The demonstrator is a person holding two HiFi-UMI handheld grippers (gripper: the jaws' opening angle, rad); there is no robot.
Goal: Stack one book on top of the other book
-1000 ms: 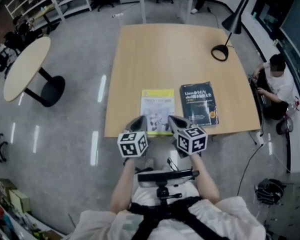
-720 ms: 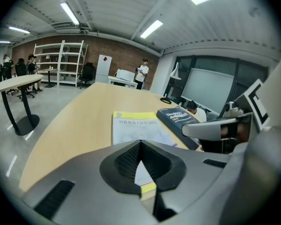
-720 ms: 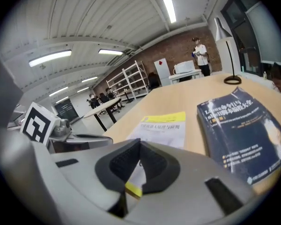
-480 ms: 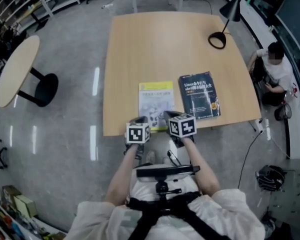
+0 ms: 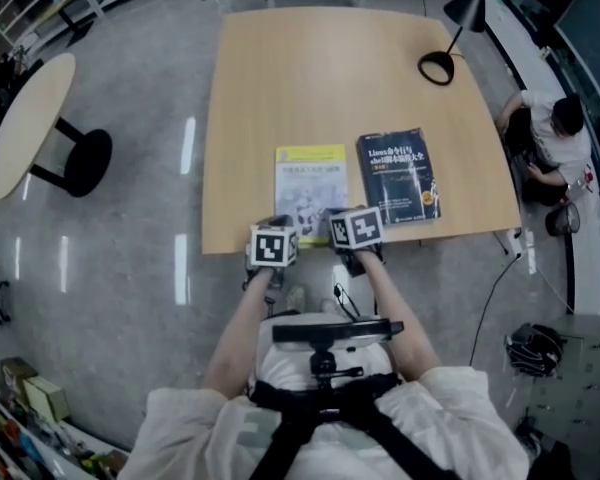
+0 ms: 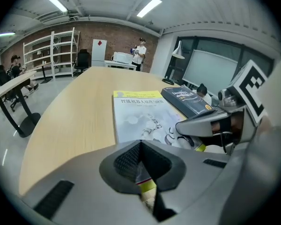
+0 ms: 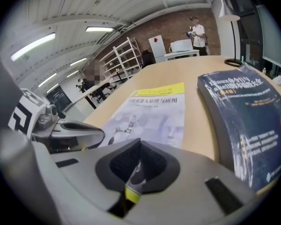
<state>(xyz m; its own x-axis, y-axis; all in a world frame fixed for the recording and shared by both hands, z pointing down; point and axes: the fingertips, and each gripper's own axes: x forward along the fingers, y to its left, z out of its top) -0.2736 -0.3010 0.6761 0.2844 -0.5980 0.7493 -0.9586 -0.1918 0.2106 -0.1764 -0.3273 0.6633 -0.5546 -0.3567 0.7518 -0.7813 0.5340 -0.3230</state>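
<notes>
Two books lie side by side near the front edge of the wooden table point(image 5: 280, 78). The thin yellow-and-white book point(image 5: 311, 190) is on the left and the thicker dark book point(image 5: 398, 175) on the right, with a small gap between them. My left gripper point(image 5: 278, 224) and right gripper point(image 5: 338, 214) hover close together at the near edge of the yellow-and-white book point(image 6: 140, 114), both shut and empty. In the right gripper view the dark book point(image 7: 250, 111) fills the right side and the yellow-and-white book point(image 7: 152, 114) lies straight ahead.
A black desk lamp point(image 5: 448, 40) stands at the table's far right corner. A round side table point(image 5: 30, 118) is off to the left on the floor. A person point(image 5: 555, 133) sits on the floor by the table's right edge. Shelves line the far wall.
Both grippers have come down and forward, from in front of the table to just over the yellow-and-white book's near edge. Their jaws stayed shut. The books have not moved.
</notes>
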